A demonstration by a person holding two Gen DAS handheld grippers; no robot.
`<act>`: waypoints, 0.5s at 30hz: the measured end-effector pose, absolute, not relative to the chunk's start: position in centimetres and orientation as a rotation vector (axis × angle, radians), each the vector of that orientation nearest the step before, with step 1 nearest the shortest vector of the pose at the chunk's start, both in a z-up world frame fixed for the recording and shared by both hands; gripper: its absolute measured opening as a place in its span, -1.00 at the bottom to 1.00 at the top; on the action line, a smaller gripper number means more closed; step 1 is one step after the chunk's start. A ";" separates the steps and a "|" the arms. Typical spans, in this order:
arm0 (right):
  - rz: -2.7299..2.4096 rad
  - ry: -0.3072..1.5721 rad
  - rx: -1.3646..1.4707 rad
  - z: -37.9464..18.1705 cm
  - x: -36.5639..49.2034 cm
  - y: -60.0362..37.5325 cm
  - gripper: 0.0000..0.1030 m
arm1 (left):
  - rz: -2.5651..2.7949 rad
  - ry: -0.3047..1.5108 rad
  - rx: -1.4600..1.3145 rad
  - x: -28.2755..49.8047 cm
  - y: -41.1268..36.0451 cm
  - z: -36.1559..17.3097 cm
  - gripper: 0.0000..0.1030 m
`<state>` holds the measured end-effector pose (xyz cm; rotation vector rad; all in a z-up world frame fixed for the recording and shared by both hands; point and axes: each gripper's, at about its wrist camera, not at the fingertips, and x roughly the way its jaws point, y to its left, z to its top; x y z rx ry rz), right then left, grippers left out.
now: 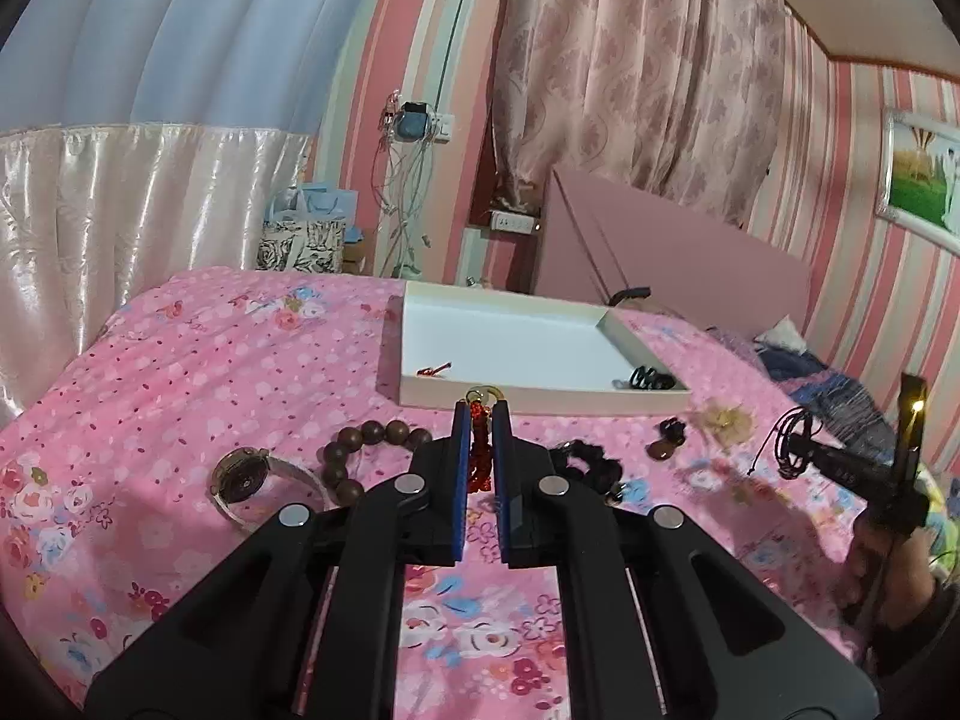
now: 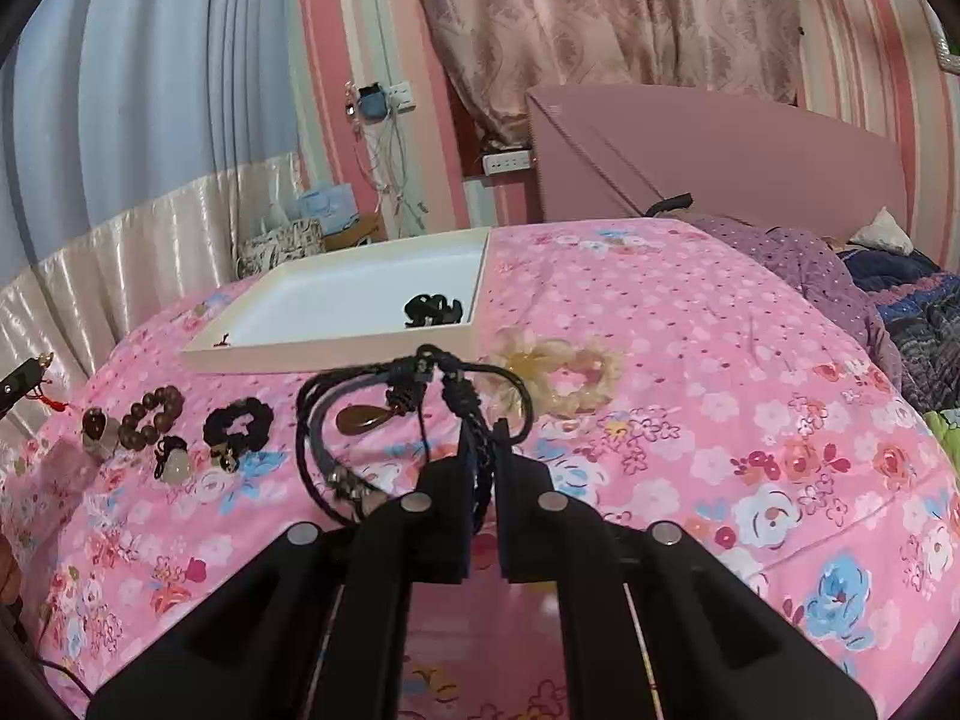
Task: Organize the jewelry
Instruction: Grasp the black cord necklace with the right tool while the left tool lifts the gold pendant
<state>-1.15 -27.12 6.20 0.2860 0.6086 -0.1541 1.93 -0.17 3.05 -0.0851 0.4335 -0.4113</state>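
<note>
My left gripper (image 1: 481, 411) is shut on a red beaded charm (image 1: 480, 450) with a gold ring at its top, held above the bedspread just before the white tray (image 1: 540, 399). My right gripper (image 2: 483, 438) is shut on a black cord necklace (image 2: 336, 396) whose brown teardrop pendant (image 2: 366, 418) dangles in the loops. It hovers in front of the tray (image 2: 336, 354). Inside the tray lie black hair ties (image 2: 432, 309) and a small red piece (image 1: 433, 369). In the left wrist view the right gripper (image 1: 807, 450) shows at the far right with the cord.
On the pink floral bedspread lie a wooden bead bracelet (image 1: 366, 450), a watch (image 1: 246, 477), a black scrunchie (image 2: 237, 423), a small pale pendant (image 2: 174, 462) and a cream scrunchie (image 2: 558, 378). A pink headboard (image 2: 720, 150) and bundled bedding (image 2: 888, 300) stand at the back right.
</note>
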 end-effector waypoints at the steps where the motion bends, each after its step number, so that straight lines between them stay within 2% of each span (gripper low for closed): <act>1: -0.151 0.604 0.280 6.3 -1.1 -27.0 -0.90 | -0.406 0.437 -0.081 2.1 -0.1 2.8 -0.91; 7: -0.132 0.602 0.333 6.0 -1.2 -27.7 -0.90 | -0.383 0.486 -0.087 3.2 0.3 -0.4 -0.91; 15: -0.136 0.610 0.347 5.6 -1.2 -27.9 -0.90 | -0.377 0.497 -0.113 3.6 0.5 -0.8 -0.91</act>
